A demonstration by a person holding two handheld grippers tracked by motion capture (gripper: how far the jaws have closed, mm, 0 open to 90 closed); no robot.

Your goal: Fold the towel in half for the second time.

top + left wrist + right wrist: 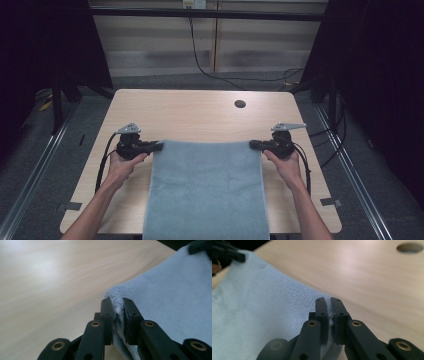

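Overhead: blue towel (207,192) spread on the bench (200,112), draped over the near edge; left tongs (159,146) clamped on the far left corner, right tongs (253,144) on the far right corner. Left gripper view: pads (108,315) pinching bunched towel corner. Right gripper view: pads (339,315) squeezed tight on the towel edge.

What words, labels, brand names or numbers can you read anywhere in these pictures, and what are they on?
None can be read.
The blue towel, the wooden table and both grippers, left and right, bear no print that shows.
A small pale fitting on the back wall might carry a mark, but it is too small and blurred to tell.
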